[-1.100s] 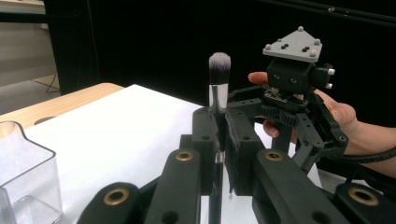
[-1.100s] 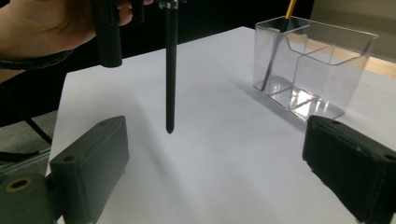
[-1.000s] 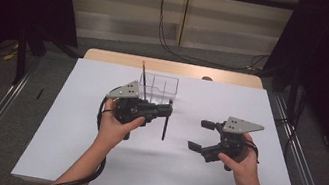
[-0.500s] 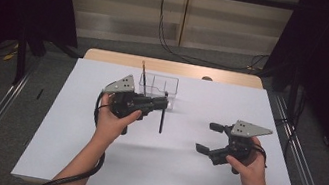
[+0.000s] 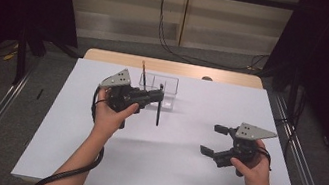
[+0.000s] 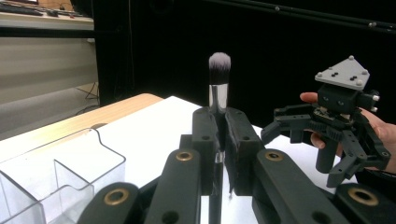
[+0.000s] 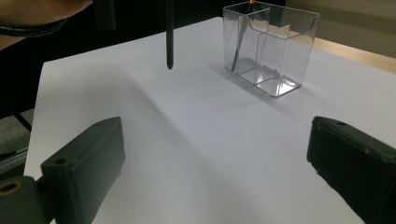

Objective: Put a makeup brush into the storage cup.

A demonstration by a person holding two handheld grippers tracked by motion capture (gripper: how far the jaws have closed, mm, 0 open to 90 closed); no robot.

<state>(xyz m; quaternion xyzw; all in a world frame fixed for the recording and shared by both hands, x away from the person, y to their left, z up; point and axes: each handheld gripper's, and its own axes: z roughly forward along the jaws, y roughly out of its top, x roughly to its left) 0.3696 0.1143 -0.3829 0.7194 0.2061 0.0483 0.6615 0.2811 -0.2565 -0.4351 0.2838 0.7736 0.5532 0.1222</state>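
- While it hangs left of centre in the high view, the left gripper (image 5: 155, 96) clamps a makeup brush (image 6: 218, 88) upright, just beside the clear organizer (image 5: 169, 87).
- A thin stick (image 5: 143, 75), perhaps another brush, stands inside.
- At lower right, the right gripper (image 5: 212, 140) gapes wide over the white table (image 5: 169, 174).

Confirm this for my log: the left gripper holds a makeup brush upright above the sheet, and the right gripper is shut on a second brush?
Not quite. The left gripper does hold the makeup brush upright, but the right gripper is open and empty, as the right gripper view shows.
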